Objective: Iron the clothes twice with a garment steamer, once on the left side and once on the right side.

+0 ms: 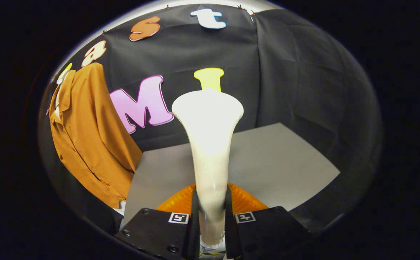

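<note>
A white garment steamer (209, 144) stands upright between my fingers, its narrow handle clamped low down and its wide flared head rising ahead of them. My gripper (211, 211) is shut on that handle. An orange-brown shirt (87, 133) hangs against the booth wall to the left of the steamer, well apart from its head. The shirt's collar is at the top and its hem drops below the table's level.
A grey table (278, 162) spreads out beyond the fingers, with its left edge next to the shirt's hem. The black booth wall (303, 79) closes off the back and right side.
</note>
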Demonstrator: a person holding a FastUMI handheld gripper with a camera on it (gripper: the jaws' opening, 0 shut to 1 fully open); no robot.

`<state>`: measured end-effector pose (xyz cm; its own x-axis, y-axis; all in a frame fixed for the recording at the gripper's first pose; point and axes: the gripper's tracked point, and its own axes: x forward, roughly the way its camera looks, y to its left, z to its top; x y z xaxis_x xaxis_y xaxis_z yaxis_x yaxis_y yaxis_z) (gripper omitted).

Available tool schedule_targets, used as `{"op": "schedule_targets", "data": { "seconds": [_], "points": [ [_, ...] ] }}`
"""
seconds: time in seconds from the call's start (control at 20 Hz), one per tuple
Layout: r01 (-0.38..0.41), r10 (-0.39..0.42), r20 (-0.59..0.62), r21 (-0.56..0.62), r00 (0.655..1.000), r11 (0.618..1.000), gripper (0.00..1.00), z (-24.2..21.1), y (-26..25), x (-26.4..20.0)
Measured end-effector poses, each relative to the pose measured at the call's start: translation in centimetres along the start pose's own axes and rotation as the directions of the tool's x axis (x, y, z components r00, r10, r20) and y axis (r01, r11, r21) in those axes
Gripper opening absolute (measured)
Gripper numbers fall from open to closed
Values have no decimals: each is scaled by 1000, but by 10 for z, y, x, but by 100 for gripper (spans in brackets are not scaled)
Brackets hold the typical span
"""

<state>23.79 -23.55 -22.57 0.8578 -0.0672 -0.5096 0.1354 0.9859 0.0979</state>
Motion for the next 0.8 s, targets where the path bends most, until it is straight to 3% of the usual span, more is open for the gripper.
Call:
{"op": "schedule_targets", "data": {
  "seconds": [0.15,0.45,0.65,0.8],
  "points": [
    [-15,16,89,-15,996,1000,31,14,26,-39],
    [-122,126,165,-33,978,992,31,15,121,-95],
    [-198,207,159,-70,965,978,32,9,194,-101],
    [-209,223,166,-100,960,973,31,8,233,-95]
  ]
}}
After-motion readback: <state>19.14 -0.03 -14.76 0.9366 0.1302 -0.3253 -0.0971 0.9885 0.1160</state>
